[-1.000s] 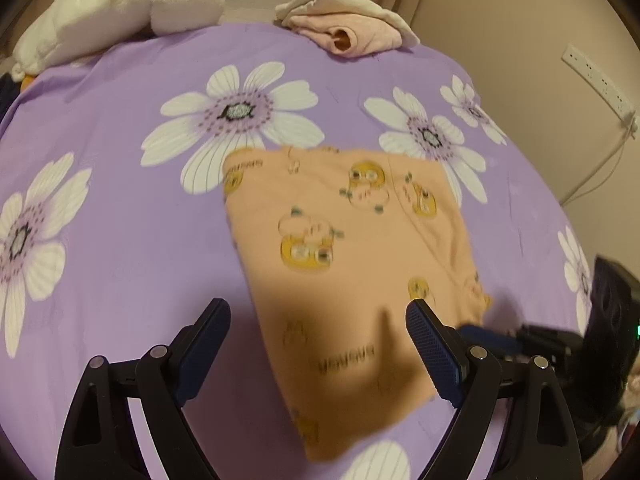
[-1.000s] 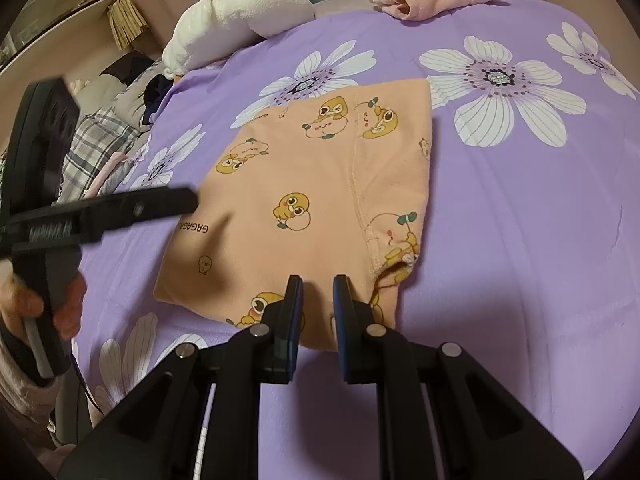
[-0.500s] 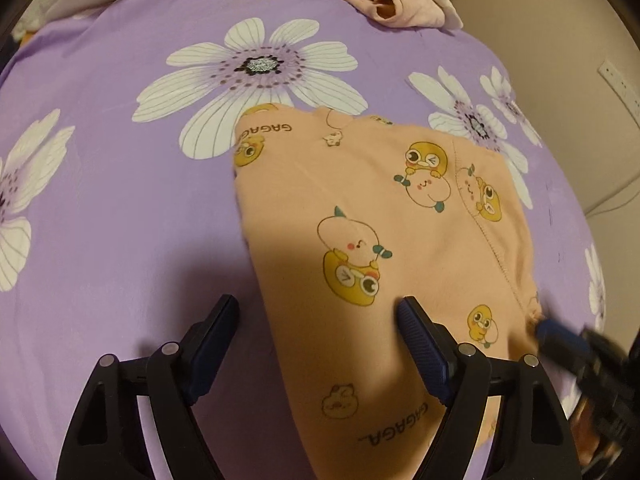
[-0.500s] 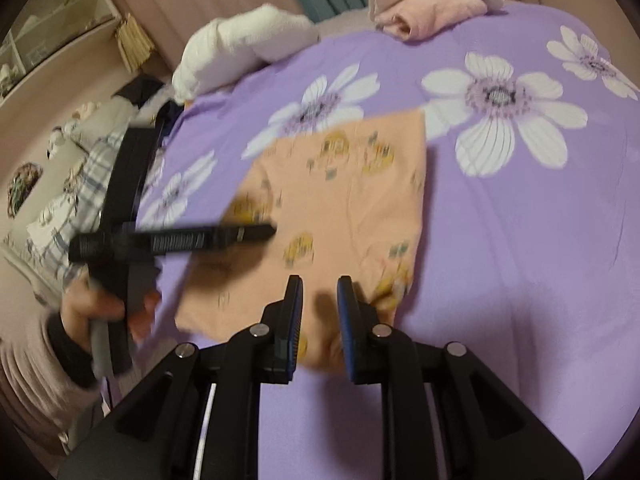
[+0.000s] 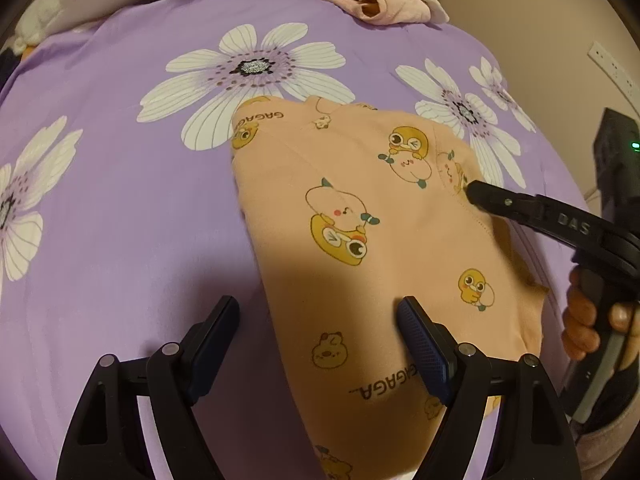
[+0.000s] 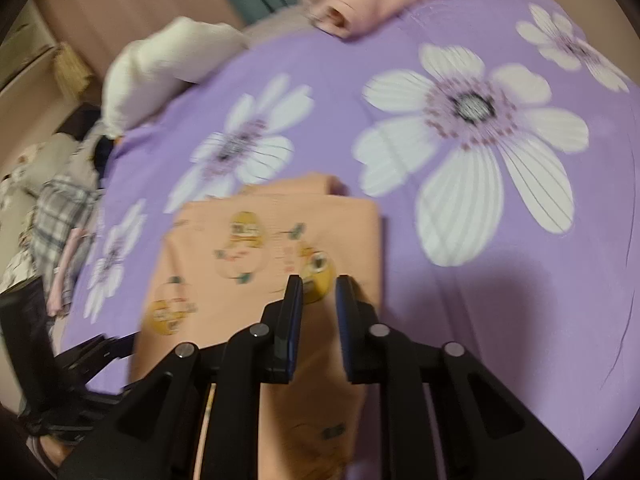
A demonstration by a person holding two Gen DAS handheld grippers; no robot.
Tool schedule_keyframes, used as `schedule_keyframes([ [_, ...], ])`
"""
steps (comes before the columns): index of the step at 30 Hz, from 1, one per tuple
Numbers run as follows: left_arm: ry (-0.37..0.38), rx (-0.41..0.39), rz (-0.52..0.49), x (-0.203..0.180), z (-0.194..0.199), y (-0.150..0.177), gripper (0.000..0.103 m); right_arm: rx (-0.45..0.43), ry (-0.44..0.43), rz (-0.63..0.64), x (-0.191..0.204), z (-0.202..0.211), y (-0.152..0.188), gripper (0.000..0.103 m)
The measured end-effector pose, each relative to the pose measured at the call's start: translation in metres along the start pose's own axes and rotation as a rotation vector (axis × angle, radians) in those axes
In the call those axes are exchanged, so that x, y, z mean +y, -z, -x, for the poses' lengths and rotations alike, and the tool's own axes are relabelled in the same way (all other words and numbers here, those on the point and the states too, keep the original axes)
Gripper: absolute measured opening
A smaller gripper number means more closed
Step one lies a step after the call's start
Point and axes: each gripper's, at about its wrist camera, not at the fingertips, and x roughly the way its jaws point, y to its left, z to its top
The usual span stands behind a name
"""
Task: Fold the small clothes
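Purple flowered bedsheet [image 5: 120, 220] carries the orange printed garment [image 5: 360, 248], whose right edge the nearly closed right gripper [image 6: 318, 292] has just carried over it, apparently pinched, while the wide-open, empty left gripper [image 5: 318, 312] has dropped toward its left edge, suggesting a fold underway.

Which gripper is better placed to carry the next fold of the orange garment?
Right. The right gripper seems already closed on the orange garment, lifting it over. The left gripper is open above its near edge, holding nothing.

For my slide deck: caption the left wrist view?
Left gripper, jaws open, over an orange cartoon-print garment on a purple floral bedsheet.
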Motion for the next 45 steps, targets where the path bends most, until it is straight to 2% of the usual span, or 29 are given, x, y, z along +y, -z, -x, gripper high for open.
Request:
schedule_keyframes([
  [5, -0.012, 0.003, -0.014, -0.003, 0.003, 0.002, 0.082, -0.002, 0.019, -0.065, -0.016, 0.003, 0.002, 0.016],
  [8, -0.012, 0.004, -0.011, -0.003, 0.004, 0.006, 0.082, -0.019, 0.016, -0.06, -0.016, 0.018, 0.006, 0.021],
  [15, -0.021, -0.001, -0.004, -0.005, 0.009, 0.013, 0.082, -0.082, -0.027, 0.104, 0.016, 0.052, 0.025, 0.021],
  [22, -0.021, -0.006, -0.007, -0.005, 0.014, 0.022, 0.082, -0.032, 0.016, 0.295, 0.046, 0.052, 0.061, 0.02],
  [31, -0.024, -0.002, -0.004, -0.005, 0.019, 0.039, 0.082, 0.012, 0.092, 0.278, 0.041, 0.044, 0.072, 0.017],
  [45, -0.044, 0.009, -0.01, -0.007, 0.026, 0.055, 0.082, 0.022, 0.099, 0.244, 0.038, 0.052, 0.083, 0.019],
])
